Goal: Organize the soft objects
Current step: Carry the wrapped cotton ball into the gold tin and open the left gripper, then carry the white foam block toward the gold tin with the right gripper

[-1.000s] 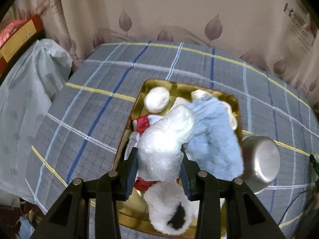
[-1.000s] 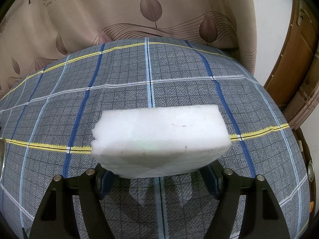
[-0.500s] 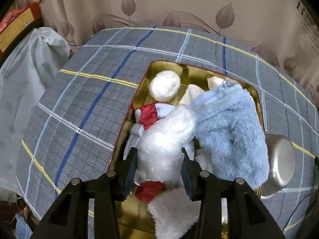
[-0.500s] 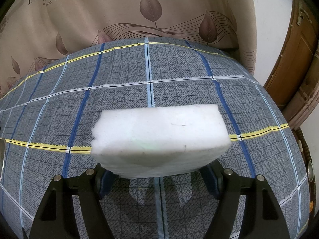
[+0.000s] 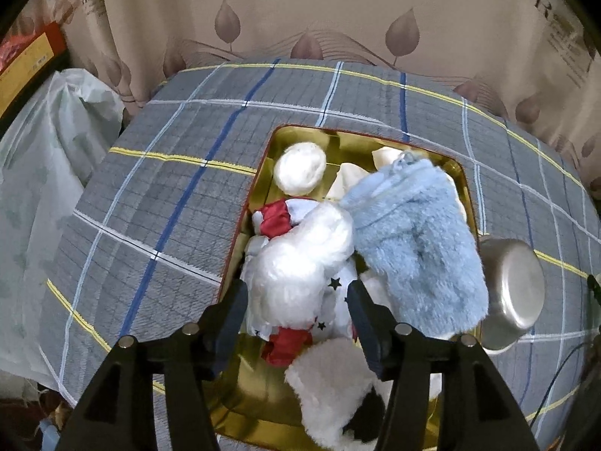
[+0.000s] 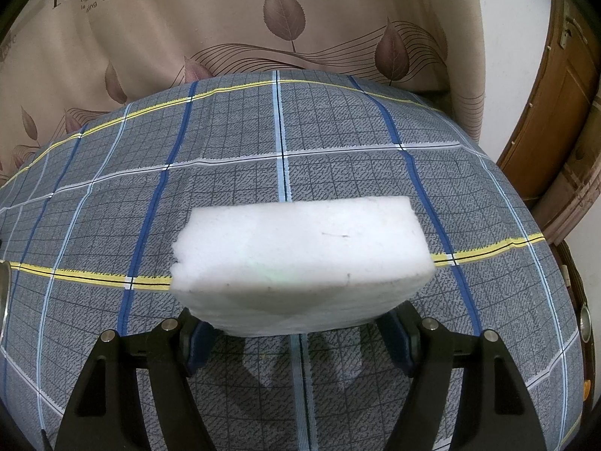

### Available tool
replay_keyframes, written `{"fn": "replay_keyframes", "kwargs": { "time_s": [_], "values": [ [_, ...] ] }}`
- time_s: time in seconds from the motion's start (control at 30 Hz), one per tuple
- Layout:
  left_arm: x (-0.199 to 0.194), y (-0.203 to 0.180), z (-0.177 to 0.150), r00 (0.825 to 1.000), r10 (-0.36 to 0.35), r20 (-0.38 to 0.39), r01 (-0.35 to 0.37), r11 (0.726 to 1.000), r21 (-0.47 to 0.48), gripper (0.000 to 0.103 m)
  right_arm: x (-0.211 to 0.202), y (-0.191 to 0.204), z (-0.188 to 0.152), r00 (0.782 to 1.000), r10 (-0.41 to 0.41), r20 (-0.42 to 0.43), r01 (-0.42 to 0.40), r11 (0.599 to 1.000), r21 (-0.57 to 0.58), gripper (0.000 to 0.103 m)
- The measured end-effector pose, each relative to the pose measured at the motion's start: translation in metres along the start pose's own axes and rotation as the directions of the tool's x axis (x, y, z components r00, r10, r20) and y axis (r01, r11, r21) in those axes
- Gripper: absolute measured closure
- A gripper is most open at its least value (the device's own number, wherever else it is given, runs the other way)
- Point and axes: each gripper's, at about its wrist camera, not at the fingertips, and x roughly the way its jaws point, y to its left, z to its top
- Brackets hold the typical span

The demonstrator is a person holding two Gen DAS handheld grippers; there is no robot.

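Left gripper, jaws parted around the white plush just dropped in the gold tin, should back out, while the right gripper pinches the white sponge above the tablecloth, next to go in.

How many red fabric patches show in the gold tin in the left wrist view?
2: one red patch just below the white ball, another between the left gripper fingers. More may be hidden under the pile.
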Motion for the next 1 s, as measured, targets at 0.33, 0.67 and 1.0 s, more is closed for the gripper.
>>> {"fn": "replay_keyframes", "kwargs": {
  "time_s": [0.33, 0.67, 1.0],
  "values": [
    [-0.028, 0.003, -0.019, 0.998, 0.021, 0.057, -0.021, 1.0, -0.002, 0.046, 0.0, 0.0, 0.0, 1.0, 0.0, -0.001, 0.0, 1.0, 0.001, 0.032],
    [-0.055, 0.013, -0.037, 0.993, 0.06, 0.104, -0.059, 0.998, -0.019, 0.046, 0.0, -0.001, 0.0, 1.0, -0.002, 0.001, 0.002, 1.0, 0.001, 0.032],
    [-0.056, 0.032, -0.059, 0.989, 0.084, 0.12, -0.078, 0.995, -0.053, 0.046, -0.001, 0.002, 0.0, 1.0, -0.024, 0.006, 0.024, 1.0, -0.012, 0.032]
  ]
}}
